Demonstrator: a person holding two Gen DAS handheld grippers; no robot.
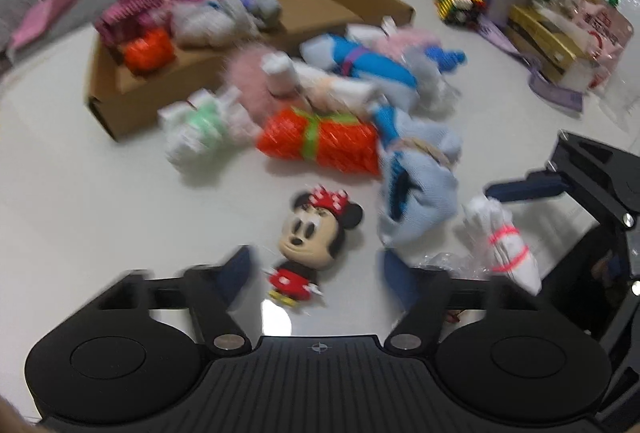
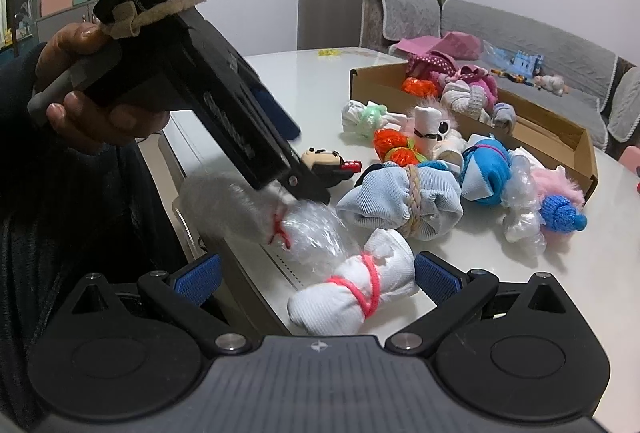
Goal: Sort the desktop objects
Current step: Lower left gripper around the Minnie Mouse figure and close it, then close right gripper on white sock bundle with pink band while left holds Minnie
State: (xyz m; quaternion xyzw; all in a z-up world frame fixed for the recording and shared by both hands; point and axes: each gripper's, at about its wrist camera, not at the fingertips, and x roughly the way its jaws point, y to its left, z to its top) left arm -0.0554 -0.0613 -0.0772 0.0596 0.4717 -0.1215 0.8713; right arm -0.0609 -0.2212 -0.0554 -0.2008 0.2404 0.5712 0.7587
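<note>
— Right, count them for me.
— One mouse figure (image 1: 316,233) on the white table (image 1: 100,201), just ahead of the left gripper (image 1: 320,273). Two orange bundles: one (image 1: 320,137) loose among the heap, one (image 1: 150,49) inside the cardboard box (image 1: 116,101).
— And the grippers?
— The left one's jaws stand apart, the figure's red body between them; whether a pad touches it is too blurred to tell. The right gripper (image 2: 316,277) is spread wide around a white sock roll (image 2: 352,293) tied with pink yarn, pads clear of it.
— Anything only one camera sees?
— The right view shows the hand (image 2: 88,93) gripping the left tool.
</note>
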